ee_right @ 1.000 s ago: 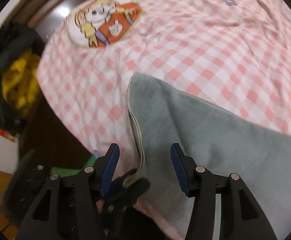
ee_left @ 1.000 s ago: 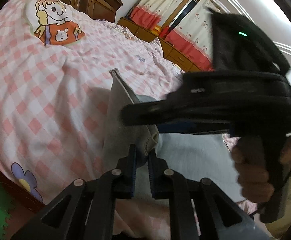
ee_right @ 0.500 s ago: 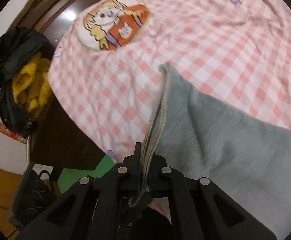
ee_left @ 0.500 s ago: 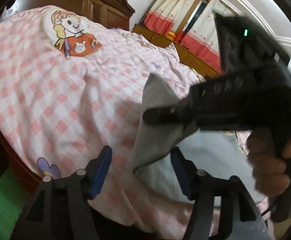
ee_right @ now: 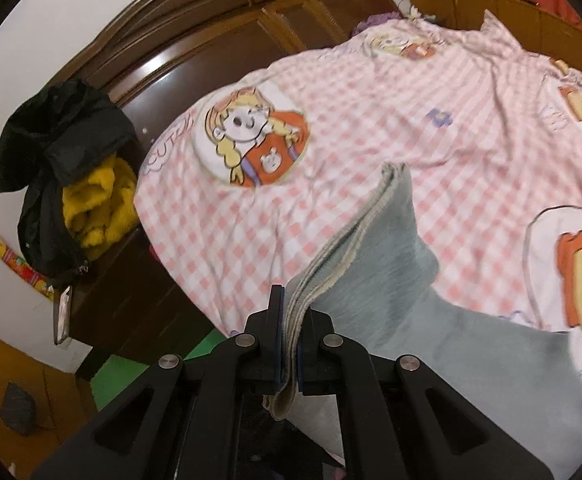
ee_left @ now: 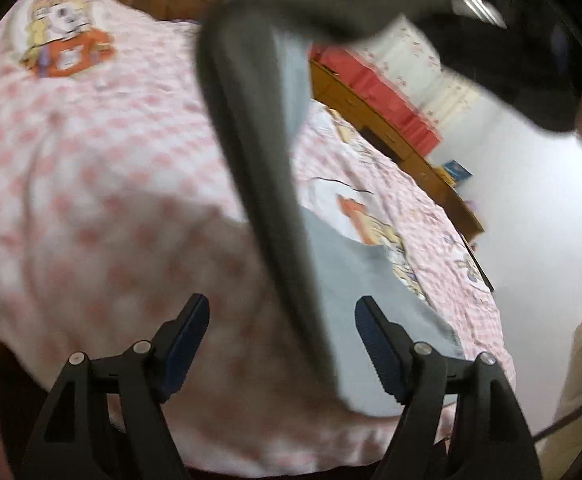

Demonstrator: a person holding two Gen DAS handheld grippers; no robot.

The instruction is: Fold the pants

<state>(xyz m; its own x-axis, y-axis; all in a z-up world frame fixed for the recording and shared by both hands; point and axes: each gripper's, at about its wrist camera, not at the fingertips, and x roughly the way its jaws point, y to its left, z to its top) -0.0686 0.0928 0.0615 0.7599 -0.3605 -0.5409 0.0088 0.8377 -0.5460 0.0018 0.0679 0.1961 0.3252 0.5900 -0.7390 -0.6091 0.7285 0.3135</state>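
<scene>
Nearest, the right gripper [ee_right: 288,344] has its jaws clamped on the layered edge of grey pants [ee_right: 391,280], lifting that end above a bed with a pink checked cartoon bedsheet [ee_right: 351,128]. The left gripper [ee_left: 281,344] has its jaws spread wide, holding nothing, beneath the blurred hanging fabric. Beyond stands a dark wooden headboard [ee_right: 219,40].

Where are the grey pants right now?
In the right wrist view, the grey pants hang lifted over the pink checked bedspread, their layered edge clamped in the right gripper.
</scene>
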